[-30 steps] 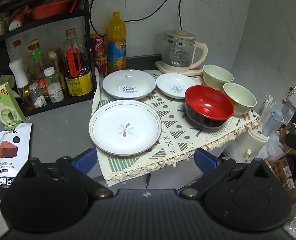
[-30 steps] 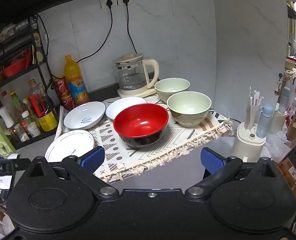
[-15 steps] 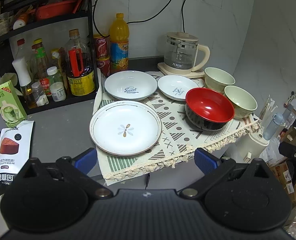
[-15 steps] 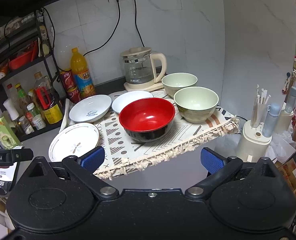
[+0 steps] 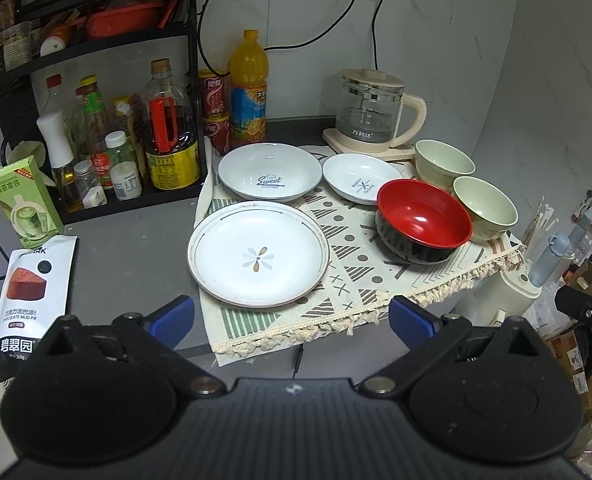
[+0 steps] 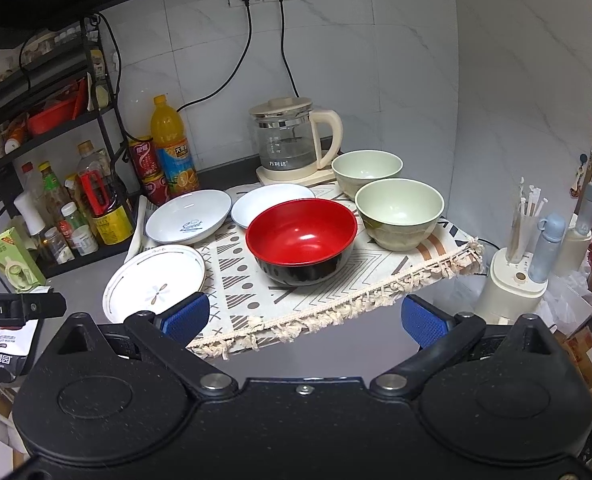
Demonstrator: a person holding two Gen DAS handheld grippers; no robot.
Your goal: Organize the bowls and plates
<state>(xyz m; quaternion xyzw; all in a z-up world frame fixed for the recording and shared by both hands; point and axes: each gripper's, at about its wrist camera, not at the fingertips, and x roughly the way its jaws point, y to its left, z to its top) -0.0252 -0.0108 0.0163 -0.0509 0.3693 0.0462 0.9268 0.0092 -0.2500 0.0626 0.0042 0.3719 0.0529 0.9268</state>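
Observation:
On a patterned cloth (image 5: 360, 272) lie a large flower plate (image 5: 257, 254) (image 6: 155, 282), a "Sweet" plate (image 5: 269, 170) (image 6: 189, 216), a small white plate (image 5: 356, 178) (image 6: 267, 204), a red-and-black bowl (image 5: 424, 218) (image 6: 302, 238) and two pale green bowls, near (image 5: 484, 206) (image 6: 400, 212) and far (image 5: 444, 160) (image 6: 366, 168). My left gripper (image 5: 291, 320) is open and empty, in front of the flower plate. My right gripper (image 6: 304, 318) is open and empty, in front of the red bowl.
A glass kettle (image 5: 370, 114) (image 6: 291, 144) stands behind the bowls. A black rack with bottles (image 5: 95, 128), cans and an orange juice bottle (image 5: 249, 88) stand at the back left. A snack bag (image 5: 35, 280) and green carton (image 5: 23, 200) lie left. A straw holder (image 6: 516, 276) stands right.
Both grippers have drawn back and risen a little, so the dishes sit slightly farther and the wall sockets show. Nothing on the cloth has moved.

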